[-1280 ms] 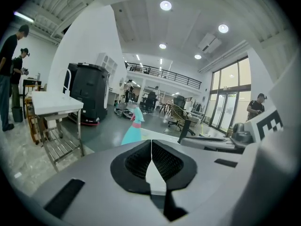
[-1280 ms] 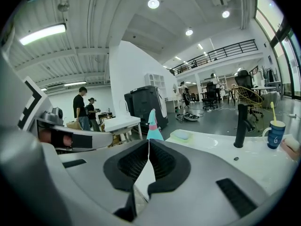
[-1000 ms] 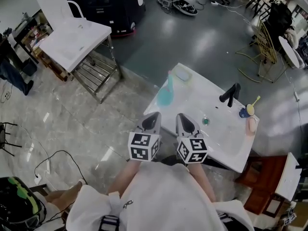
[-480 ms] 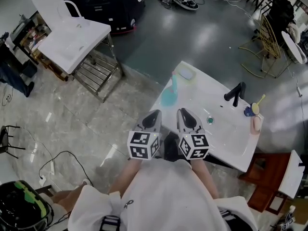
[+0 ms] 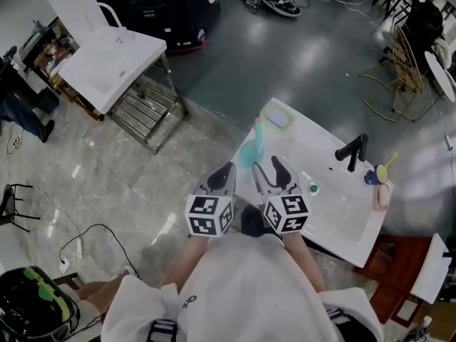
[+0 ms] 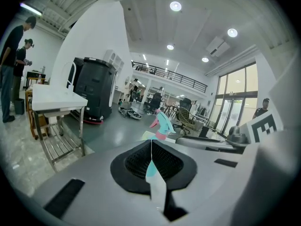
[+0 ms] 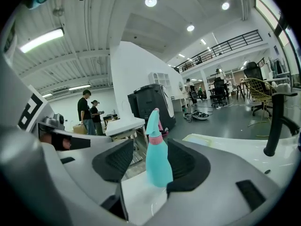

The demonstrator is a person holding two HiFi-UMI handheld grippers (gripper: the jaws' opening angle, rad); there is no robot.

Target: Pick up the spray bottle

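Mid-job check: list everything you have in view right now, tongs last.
spray bottle: one, teal with pink collar, upright at the washbasin's left edge
washbasin: one, white, straight ahead
faucet: one, black, on the washbasin
cup: one, blue, right of the faucet
second basin: one, white, on a metal stand, far left
left tongs: one, grey, jaws together, empty
right tongs: one, grey, jaws opening, bottle framed between them, untouched

Smooth plastic spray bottle (image 7: pixel 157 160), glossy white basin (image 5: pixel 335 199), polished floor (image 5: pixel 285 55)
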